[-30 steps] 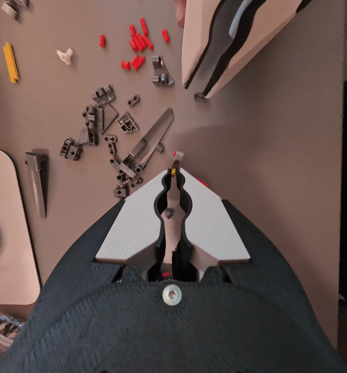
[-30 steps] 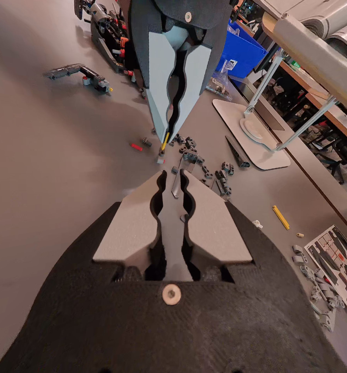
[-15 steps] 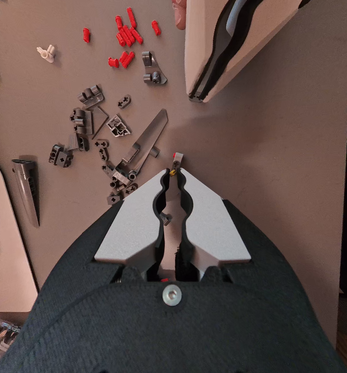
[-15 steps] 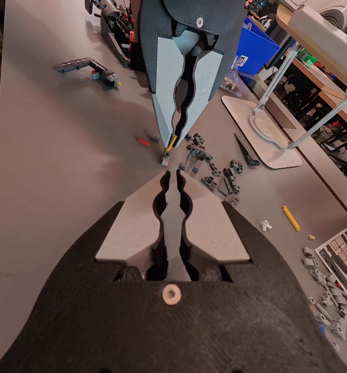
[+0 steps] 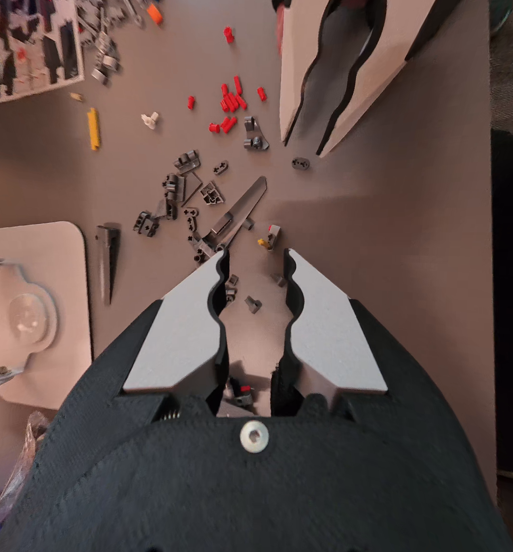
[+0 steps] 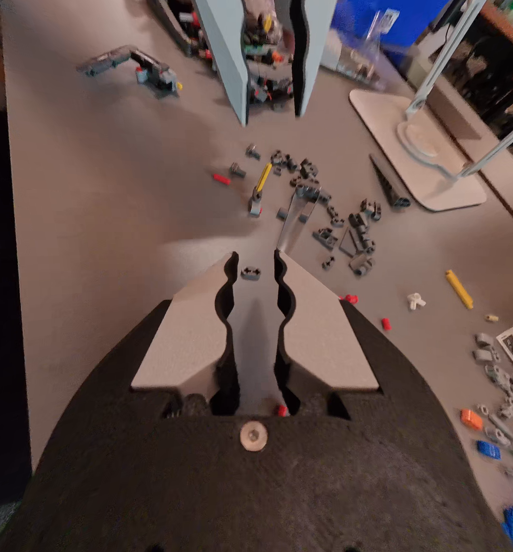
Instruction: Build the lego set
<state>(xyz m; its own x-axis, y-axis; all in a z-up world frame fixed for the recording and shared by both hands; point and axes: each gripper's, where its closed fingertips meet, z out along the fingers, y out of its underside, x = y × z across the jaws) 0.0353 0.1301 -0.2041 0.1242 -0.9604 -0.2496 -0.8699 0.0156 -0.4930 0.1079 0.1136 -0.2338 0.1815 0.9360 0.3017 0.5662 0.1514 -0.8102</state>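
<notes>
Overhead, both tools hang spread and empty above loose building pieces on the counter [image 5: 398, 268].

Left tool [image 5: 256, 254] has nothing clamped, its nearest piece a small grey-and-yellow assembly [image 5: 270, 237] lying just ahead; right tool [image 6: 255, 254] straddles, without touching, a grey oval link [image 6: 250, 273]. No container holds any pieces; a blue bin [image 6: 398, 24] stands far back.

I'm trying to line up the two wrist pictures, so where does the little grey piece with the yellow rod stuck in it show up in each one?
Left wrist view: grey piece with the yellow rod lies on the table just ahead of the left tongs' open tips, slightly right of centre.
Right wrist view: same piece lies mid-frame, well ahead of the right tongs.
Shared landmark: the long flat grey panel right beside it.
</notes>
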